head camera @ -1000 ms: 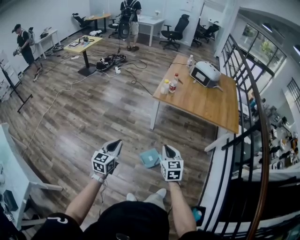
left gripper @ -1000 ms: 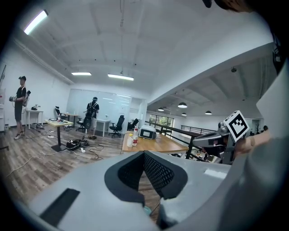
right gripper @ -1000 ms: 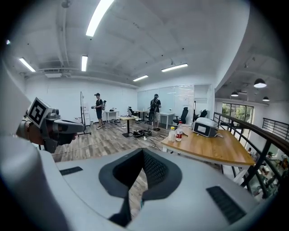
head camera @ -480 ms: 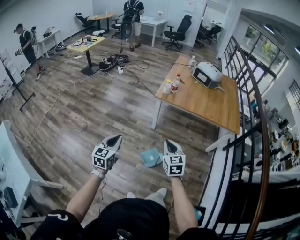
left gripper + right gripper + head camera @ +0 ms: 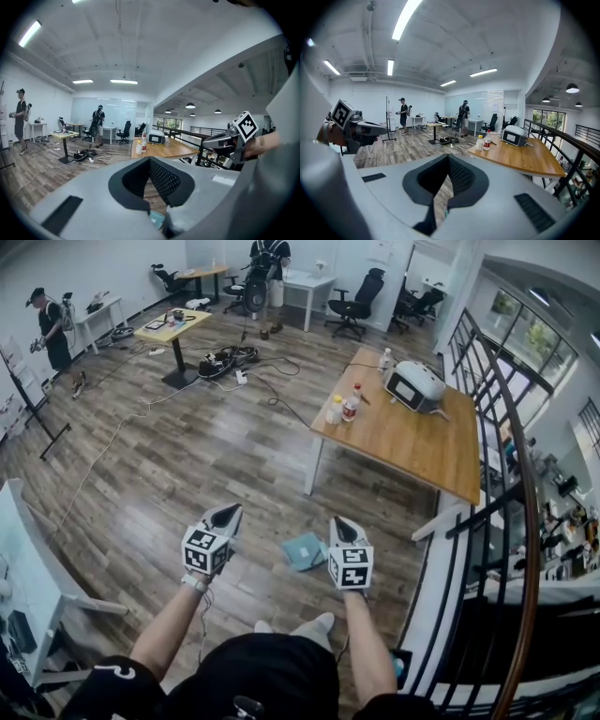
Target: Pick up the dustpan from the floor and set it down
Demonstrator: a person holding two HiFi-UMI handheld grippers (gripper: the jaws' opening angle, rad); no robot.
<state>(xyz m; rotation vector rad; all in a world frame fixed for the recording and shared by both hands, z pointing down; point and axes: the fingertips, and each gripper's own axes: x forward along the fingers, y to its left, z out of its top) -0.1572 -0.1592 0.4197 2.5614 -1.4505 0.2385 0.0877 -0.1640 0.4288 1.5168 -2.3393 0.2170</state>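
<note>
Teal dustpan lies on wooden floor

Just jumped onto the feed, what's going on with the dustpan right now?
A person stands with a gripper in each hand, both held out above the wooden floor. The left gripper and the right gripper are both shut and hold nothing. The light blue dustpan lies on the floor just ahead of the person's feet, between the two grippers in the head view. It has not been picked up yet.
</note>
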